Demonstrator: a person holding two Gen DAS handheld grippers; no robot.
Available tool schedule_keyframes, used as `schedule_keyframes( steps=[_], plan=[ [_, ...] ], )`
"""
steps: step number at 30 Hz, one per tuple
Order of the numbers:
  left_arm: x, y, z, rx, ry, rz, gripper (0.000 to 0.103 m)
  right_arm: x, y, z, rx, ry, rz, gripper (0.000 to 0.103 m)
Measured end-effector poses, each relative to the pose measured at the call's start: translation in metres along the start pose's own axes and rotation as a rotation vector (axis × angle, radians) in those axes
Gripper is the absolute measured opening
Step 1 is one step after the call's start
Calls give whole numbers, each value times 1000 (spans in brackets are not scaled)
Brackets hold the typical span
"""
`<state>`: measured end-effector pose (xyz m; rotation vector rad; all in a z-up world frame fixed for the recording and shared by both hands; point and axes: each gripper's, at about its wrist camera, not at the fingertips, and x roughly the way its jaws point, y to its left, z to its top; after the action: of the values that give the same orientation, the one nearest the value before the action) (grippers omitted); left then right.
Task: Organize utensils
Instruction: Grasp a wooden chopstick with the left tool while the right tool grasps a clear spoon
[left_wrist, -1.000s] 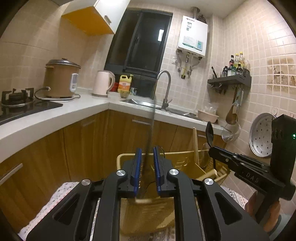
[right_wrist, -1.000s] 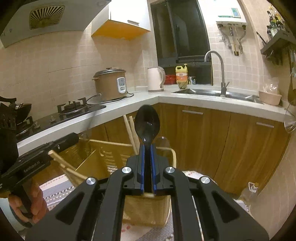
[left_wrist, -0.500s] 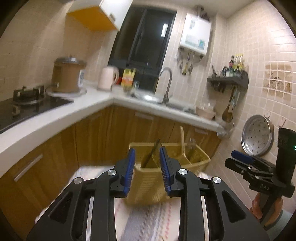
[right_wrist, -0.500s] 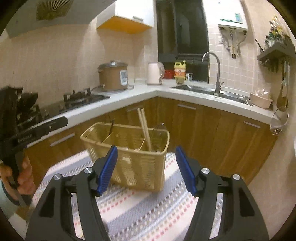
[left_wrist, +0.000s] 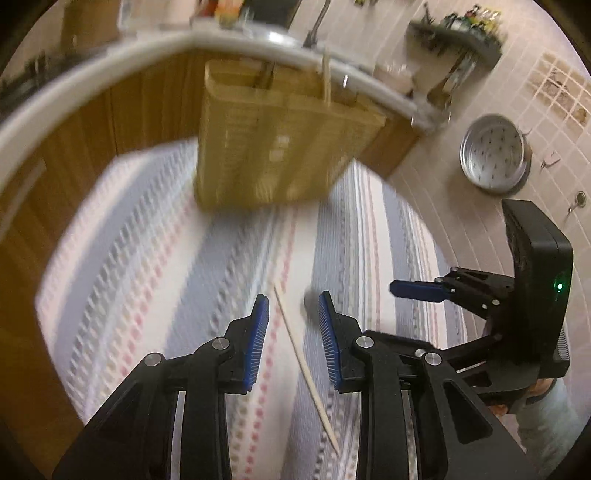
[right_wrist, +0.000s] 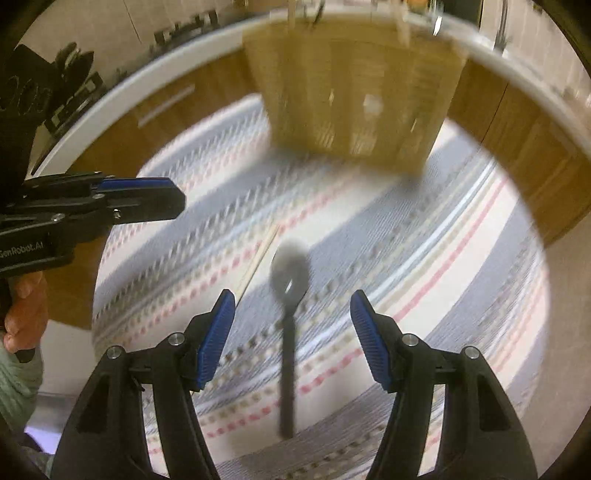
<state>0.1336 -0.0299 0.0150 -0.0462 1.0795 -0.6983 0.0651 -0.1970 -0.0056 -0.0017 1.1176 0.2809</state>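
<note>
While the chopstick (left_wrist: 303, 363) slants, the spoon (right_wrist: 289, 332) points its bowl toward the basket (right_wrist: 354, 92).

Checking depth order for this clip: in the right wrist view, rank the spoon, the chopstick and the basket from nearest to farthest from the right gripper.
1. Spoon, between the right gripper fingers.
2. Chopstick, just left of it.
3. Basket, far end of the mat.

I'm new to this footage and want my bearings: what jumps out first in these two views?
A tall yellow slatted basket stands at the far end of a striped cloth, in front of the wooden cabinets. On the cloth lie a dark spoon, framed between the wide-open fingers of the right gripper, and a pale chopstick, which runs between the parted fingers of the left gripper; neither is gripped.
</note>
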Motion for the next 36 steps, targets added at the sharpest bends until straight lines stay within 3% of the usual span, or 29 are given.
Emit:
schedule_keyframes(
  steps=[7,17,22,28,36],
  plan=[
    [43,15,-26,-58,157,-67,26,27,-2,-16,39,52,20,47],
    [74,4,-30,-6,171,38,26,42,7,-15,-10,38,-6,33],
    [78,-8,-30,61,165,83,26,42,9,-18,-65,20,-76,11],
    [85,-26,-32,142,143,150,26,34,-9,-27,-25,8,-76,10],
    [94,-40,-33,216,175,209,26,22,-43,-38,33,6,-168,10]
  ],
)
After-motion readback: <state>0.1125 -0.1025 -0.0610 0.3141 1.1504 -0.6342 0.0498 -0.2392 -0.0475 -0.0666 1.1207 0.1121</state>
